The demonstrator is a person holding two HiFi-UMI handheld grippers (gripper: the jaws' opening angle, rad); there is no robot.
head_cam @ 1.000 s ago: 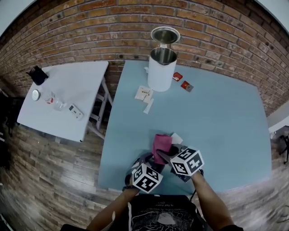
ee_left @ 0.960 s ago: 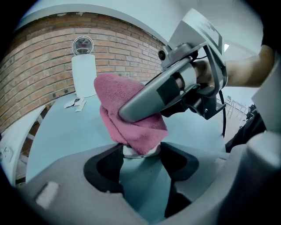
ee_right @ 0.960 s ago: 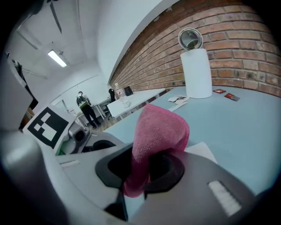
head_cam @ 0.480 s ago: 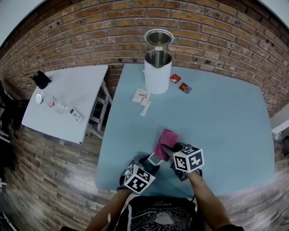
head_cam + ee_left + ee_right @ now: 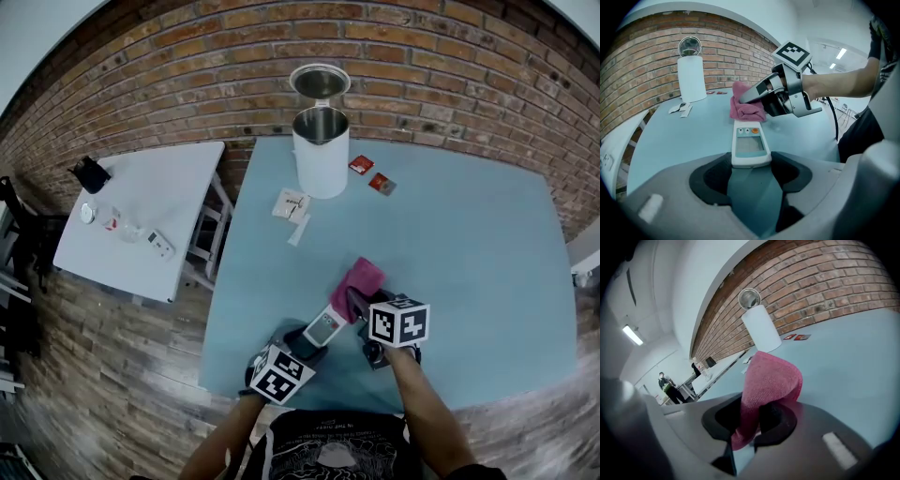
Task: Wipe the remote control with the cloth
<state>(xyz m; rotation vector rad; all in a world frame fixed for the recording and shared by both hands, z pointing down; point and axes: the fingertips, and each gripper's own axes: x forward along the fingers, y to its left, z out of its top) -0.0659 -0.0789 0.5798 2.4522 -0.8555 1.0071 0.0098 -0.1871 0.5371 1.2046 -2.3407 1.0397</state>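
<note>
The white remote control point(image 5: 749, 146) point(image 5: 325, 326) has a small screen and an orange button; its near end sits between the jaws of my left gripper point(image 5: 314, 339) point(image 5: 750, 164), which is shut on it above the blue table. The pink cloth point(image 5: 360, 278) point(image 5: 746, 106) point(image 5: 765, 385) lies bunched over the remote's far end. My right gripper point(image 5: 358, 305) point(image 5: 757, 420) is shut on a fold of that cloth, and in the left gripper view its fingers point(image 5: 759, 90) reach in from the right onto the cloth.
A white metal bin point(image 5: 320, 150) with its lid raised stands at the far side of the blue table point(image 5: 469, 244). Paper slips point(image 5: 293, 208) and two red packets point(image 5: 371, 174) lie near it. A white side table point(image 5: 150, 216) with small items stands to the left.
My right gripper has carried the pink cloth away from me along the remote, toward its far end, rolling as it went. The remote's screen end is now uncovered. My left gripper stayed put.
</note>
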